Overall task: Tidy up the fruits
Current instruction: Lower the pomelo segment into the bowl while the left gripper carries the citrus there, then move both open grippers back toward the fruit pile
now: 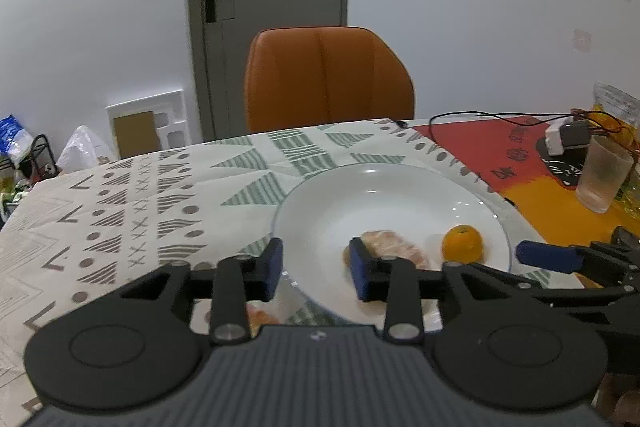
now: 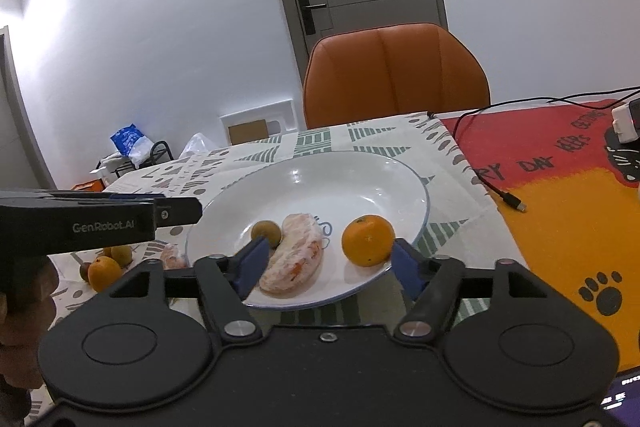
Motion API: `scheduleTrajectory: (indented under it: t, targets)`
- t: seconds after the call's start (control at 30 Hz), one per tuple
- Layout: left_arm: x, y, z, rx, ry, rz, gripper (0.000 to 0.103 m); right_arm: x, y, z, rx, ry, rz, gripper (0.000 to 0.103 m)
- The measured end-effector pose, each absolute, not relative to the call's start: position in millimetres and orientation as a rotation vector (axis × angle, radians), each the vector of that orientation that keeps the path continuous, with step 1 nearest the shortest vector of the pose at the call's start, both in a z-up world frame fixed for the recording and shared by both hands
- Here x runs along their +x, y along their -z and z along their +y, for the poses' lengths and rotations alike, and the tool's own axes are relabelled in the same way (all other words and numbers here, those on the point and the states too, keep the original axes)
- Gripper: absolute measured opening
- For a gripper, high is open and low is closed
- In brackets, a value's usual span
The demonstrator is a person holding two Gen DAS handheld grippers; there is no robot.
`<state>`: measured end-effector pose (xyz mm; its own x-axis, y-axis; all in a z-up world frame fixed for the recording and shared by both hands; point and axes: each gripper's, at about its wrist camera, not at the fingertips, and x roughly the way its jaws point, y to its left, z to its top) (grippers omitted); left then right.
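Observation:
A white plate (image 2: pixel 360 171) on the patterned tablecloth holds a small brown fruit (image 2: pixel 266 231), a peeled pomelo wedge (image 2: pixel 296 259) and an orange (image 2: pixel 368 239). My right gripper (image 2: pixel 330 263) is open and empty over the plate's near rim. My left gripper (image 1: pixel 316 267) is open and empty over the plate's left edge (image 1: pixel 384 195); the wedge (image 1: pixel 394 247) and the orange (image 1: pixel 462 243) lie just beyond it. Left of the plate on the cloth lie another orange (image 2: pixel 103 273), small brown fruits (image 2: pixel 122 254) and a peeled piece (image 2: pixel 173 255).
An orange chair (image 2: pixel 396 75) stands behind the table. A red and yellow mat (image 2: pixel 560 195) lies at the right with a black cable (image 2: pixel 500 193), a charger (image 1: pixel 566 139) and a frosted glass (image 1: pixel 604 179). A door and floor clutter are behind.

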<state>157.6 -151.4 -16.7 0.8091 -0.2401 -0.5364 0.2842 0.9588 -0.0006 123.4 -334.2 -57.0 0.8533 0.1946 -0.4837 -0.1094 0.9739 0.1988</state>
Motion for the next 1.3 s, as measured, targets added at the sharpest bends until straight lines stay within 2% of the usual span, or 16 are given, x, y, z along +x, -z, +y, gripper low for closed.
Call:
scheduleTrajectory:
  t: [0.13,0.4,0.5,0.8,1.3]
  targets:
    - [153.8,16.5,-137.7,0.075,0.244,0.562,0.060,123.7,57.4,-327.9,0.168,-0.164,0.524,0.083]
    - [142.9,16.1,-110.5,0.058,0.173,0.563,0.081,121.8,55.8,-314.3,0.180,-0.187,0.510,0.099]
    - [140.2,15.6,-99.0,0.037,0.148,0.563,0.083,122.8,54.8,-308.3,0.175,-0.197,0.512,0.103]
    - [129.7,12.2,-78.1,0.018,0.106,0.551,0.090,119.8,53.1,-295.2,0.178,-0.219,0.513,0.103]
    - [115.3,15.7,-46.8,0.002,0.076,0.558,0.091,113.2,53.6,-265.3,0.152,-0.278,0.521,0.103]
